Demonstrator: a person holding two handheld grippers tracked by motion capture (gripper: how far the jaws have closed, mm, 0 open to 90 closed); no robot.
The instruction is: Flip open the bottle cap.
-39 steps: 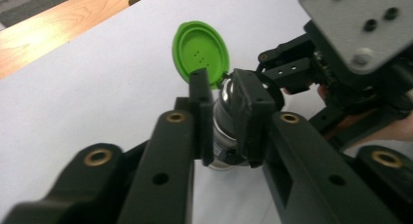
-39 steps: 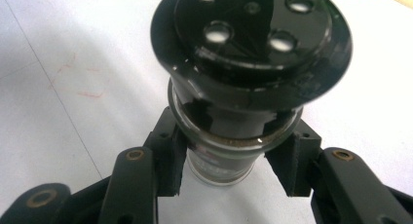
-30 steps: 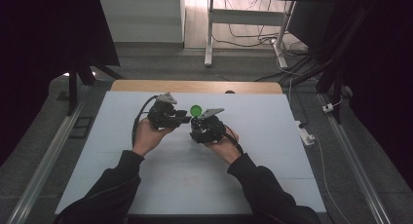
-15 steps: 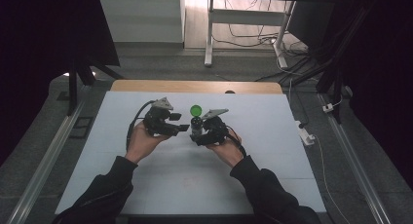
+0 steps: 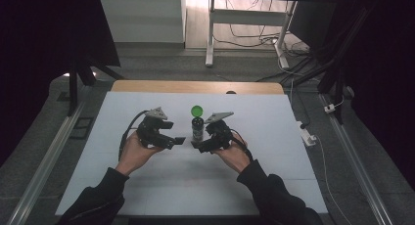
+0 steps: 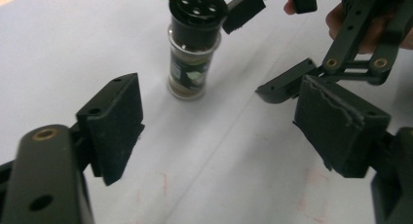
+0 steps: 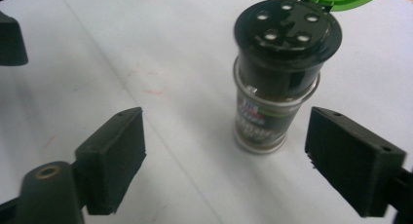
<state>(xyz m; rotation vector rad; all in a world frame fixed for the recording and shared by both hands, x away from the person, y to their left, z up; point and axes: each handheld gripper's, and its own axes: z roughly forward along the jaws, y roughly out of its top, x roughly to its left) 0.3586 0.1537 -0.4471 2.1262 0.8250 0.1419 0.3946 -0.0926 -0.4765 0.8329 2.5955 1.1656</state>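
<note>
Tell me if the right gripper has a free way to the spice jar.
Probably yes: the right gripper is open, and the spice jar stands upright just ahead between its jaws, nothing between.

lab: white test table [image 5: 147,186], floor cables [image 5: 254,36], dark curtains [image 5: 44,49]

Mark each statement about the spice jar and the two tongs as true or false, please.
1. The spice jar stands upright on the white table. True.
2. Its green lid is shut. False: it is flipped open, and the black top with holes shows.
3. The left tongs grip the jar. False: their jaws have just been opening, with nothing between them.
4. The right tongs are open beside the jar. True.
5. The jar lies on its side. False: it stands.
</note>
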